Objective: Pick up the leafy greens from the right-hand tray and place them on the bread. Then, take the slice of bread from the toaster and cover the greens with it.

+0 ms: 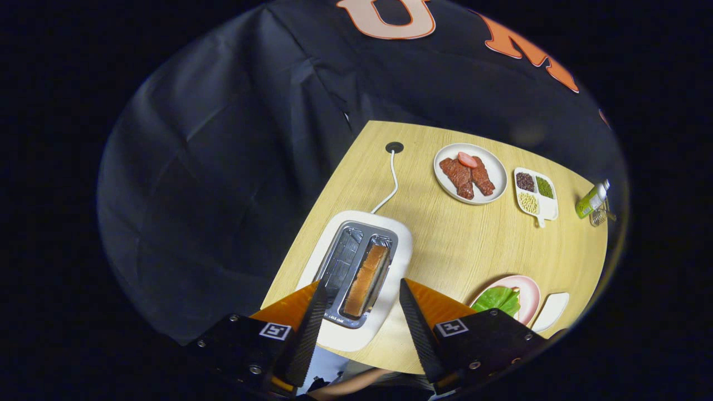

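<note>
I look down on a white toaster with two slots. A slice of bread stands in its right slot; the left slot is bare. My gripper hovers open above the toaster, and the bread slot shows between the two fingertips. Neither finger touches the bread. To the right of the right finger, leafy greens lie on a pink plate, partly hidden by the gripper body. Whether bread lies under the greens I cannot tell.
The toaster's white cord runs to a hole in the wooden table. Beyond stand a white plate of meat, a small divided dish of grains and a green bottle. A white dish lies beside the pink plate.
</note>
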Motion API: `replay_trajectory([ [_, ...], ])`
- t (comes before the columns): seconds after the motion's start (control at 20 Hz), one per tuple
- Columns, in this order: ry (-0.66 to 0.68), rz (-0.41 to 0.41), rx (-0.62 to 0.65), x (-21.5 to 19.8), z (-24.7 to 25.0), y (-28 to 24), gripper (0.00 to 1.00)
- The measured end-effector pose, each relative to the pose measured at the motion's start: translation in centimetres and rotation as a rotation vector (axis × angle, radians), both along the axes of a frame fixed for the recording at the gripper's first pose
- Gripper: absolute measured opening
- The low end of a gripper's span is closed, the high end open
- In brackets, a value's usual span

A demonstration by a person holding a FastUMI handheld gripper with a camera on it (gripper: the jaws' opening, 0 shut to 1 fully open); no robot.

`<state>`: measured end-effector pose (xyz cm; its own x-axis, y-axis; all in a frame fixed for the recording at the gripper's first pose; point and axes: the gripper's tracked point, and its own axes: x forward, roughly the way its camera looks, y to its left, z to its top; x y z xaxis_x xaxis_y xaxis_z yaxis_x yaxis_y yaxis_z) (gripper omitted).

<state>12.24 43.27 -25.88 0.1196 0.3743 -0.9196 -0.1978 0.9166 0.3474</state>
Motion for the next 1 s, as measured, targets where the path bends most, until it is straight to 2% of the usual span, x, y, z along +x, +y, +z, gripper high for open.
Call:
replay_trajectory([
  [0.35,0.059,-0.069,-0.069,0.5,-2.2,0.7,0.58],
  [0.45,0.058,-0.088,-0.090,0.8,-2.9,0.5,0.49],
  [0.55,0.055,-0.104,-0.103,1.0,-3.4,0.7,0.36],
  [0.7,0.048,-0.088,-0.072,0.9,-3.3,1.7,0.21],
  [0.85,0.028,-0.054,-0.052,0.6,-2.5,1.7,0.16],
  [1.0,-0.004,-0.075,-0.004,1.3,-0.9,0.9,0.15],
])
